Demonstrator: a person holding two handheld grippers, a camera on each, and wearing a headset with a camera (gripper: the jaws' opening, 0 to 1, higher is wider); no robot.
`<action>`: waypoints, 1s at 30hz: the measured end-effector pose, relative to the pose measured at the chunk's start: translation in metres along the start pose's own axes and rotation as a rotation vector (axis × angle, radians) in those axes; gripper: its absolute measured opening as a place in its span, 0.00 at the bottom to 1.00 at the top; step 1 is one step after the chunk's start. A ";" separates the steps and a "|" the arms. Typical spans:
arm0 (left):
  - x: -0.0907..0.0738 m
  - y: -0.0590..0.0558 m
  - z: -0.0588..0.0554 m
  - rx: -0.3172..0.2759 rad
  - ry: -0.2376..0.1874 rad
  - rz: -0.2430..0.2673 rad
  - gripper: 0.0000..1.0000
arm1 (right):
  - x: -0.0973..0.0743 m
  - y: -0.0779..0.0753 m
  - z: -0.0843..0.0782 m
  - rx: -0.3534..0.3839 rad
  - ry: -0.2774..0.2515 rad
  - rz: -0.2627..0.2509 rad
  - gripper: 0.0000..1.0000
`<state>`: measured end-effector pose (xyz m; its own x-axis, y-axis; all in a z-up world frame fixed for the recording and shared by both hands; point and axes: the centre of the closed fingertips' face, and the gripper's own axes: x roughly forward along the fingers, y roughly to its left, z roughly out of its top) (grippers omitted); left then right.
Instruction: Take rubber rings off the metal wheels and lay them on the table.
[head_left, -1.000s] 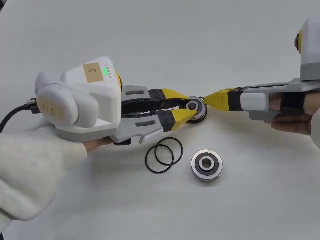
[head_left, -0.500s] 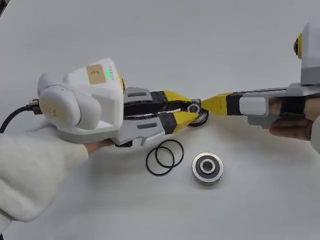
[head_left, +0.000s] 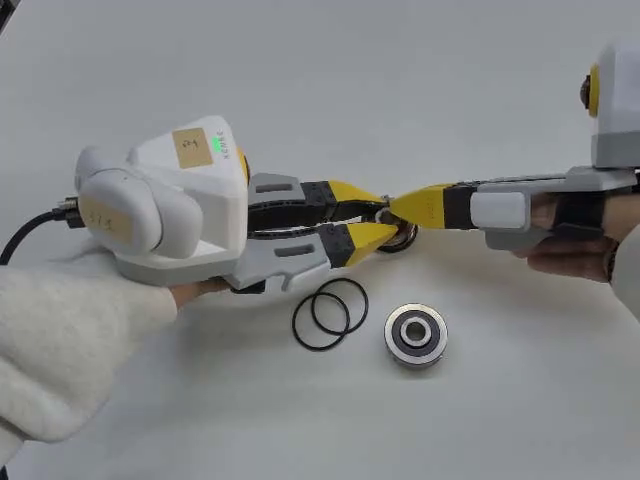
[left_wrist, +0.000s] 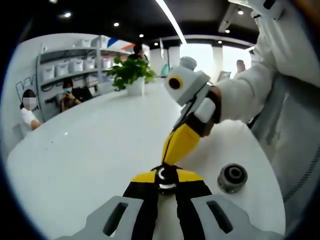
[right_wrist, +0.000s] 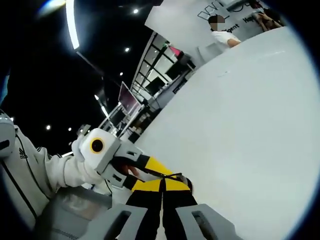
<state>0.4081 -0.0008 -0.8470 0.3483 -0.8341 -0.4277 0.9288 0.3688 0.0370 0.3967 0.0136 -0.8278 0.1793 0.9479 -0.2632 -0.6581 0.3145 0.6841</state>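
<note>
- The right gripper (head_left: 398, 208), jaws together, has been pushed in against the metal wheel (left_wrist: 165, 179) clamped by the left gripper (head_left: 383, 215); ring removal is judged to be starting.
- Two rubber rings (head_left: 330, 312) are laid just below the left jaws.

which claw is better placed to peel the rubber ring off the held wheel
Right. The left claw is clamped around the wheel, steadying it, so it is occupied. The right claw, jaws together, has its tip at the wheel's edge, so it is likely best placed to do the peeling.
</note>
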 end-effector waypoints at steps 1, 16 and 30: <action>0.000 0.000 0.000 0.000 0.000 0.001 0.12 | 0.001 -0.005 -0.001 -0.038 0.021 -0.025 0.00; -0.001 -0.002 0.003 -0.072 0.045 0.017 0.16 | -0.006 -0.033 0.002 -0.119 0.039 -0.137 0.00; -0.040 -0.018 0.061 0.016 -0.040 -0.001 0.48 | -0.031 -0.008 0.024 -0.147 -0.001 -0.147 0.00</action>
<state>0.3855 0.0012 -0.7758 0.3519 -0.8504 -0.3911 0.9309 0.3616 0.0512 0.4139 -0.0168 -0.8086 0.2823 0.8923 -0.3523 -0.7246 0.4390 0.5313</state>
